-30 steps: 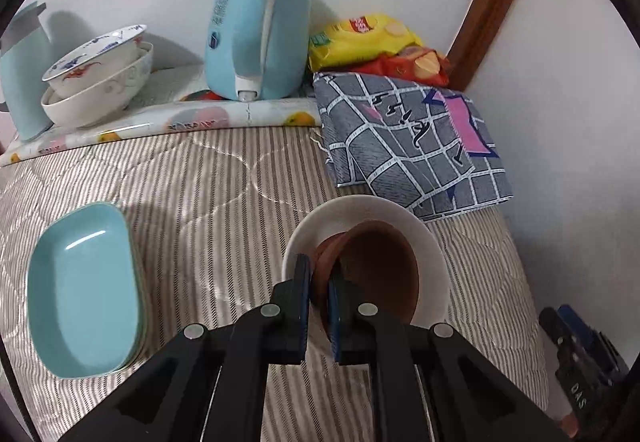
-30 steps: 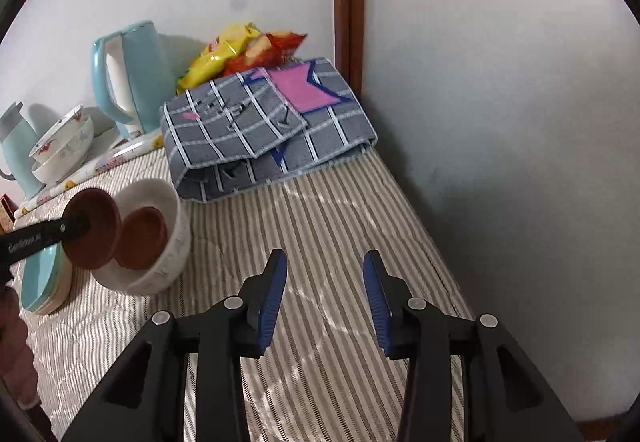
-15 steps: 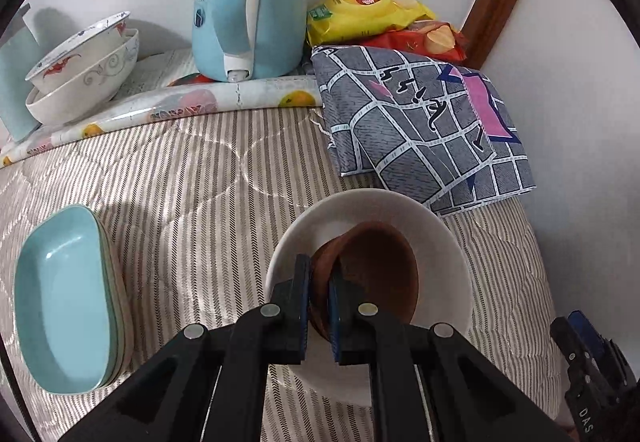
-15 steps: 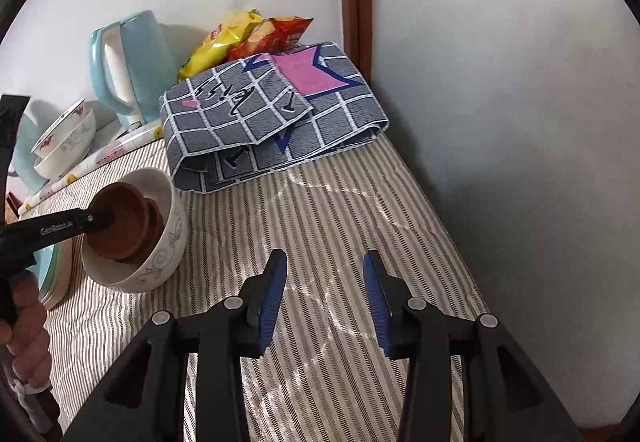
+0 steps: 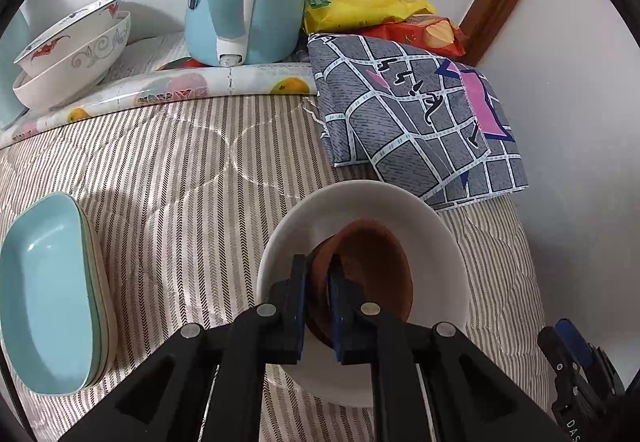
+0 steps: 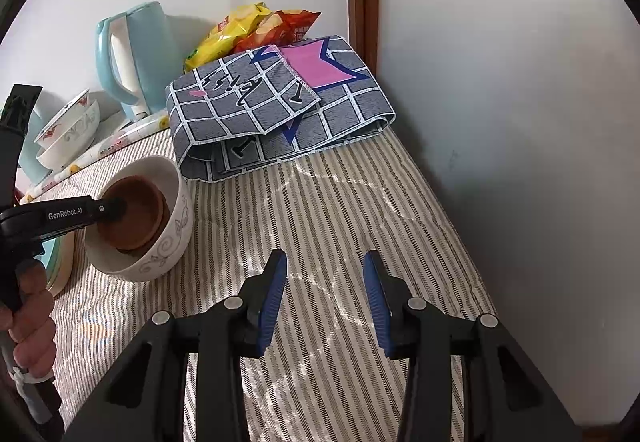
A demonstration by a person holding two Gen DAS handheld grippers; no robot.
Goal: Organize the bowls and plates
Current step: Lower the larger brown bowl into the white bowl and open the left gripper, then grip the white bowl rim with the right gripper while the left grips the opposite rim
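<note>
Nesting of like with like, left to right: teal plates [image 5: 44,294] stacked at near left, patterned bowls [image 5: 72,53] at far left, brown bowl [image 5: 372,274] lowered into white bowl [image 5: 360,282] at centre. Left gripper [image 5: 318,302] pinching brown bowl's near rim, jaws just easing apart, pads touching; right gripper [image 6: 324,298] partly open, empty, above striped quilt [image 6: 340,209].

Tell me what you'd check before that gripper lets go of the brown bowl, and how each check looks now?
1. Brown bowl inside the white bowl: ok, nested on another brown bowl.
2. Left gripper pinching the brown bowl's rim: ok, though its jaws have just been opening slightly.
3. Brown bowl fully seated: cannot tell.
4. White bowl flat on the striped quilt: ok.
5. Right gripper out of the way: ok, open and empty.
6. Teal dishes apart from the white bowl: ok.
</note>
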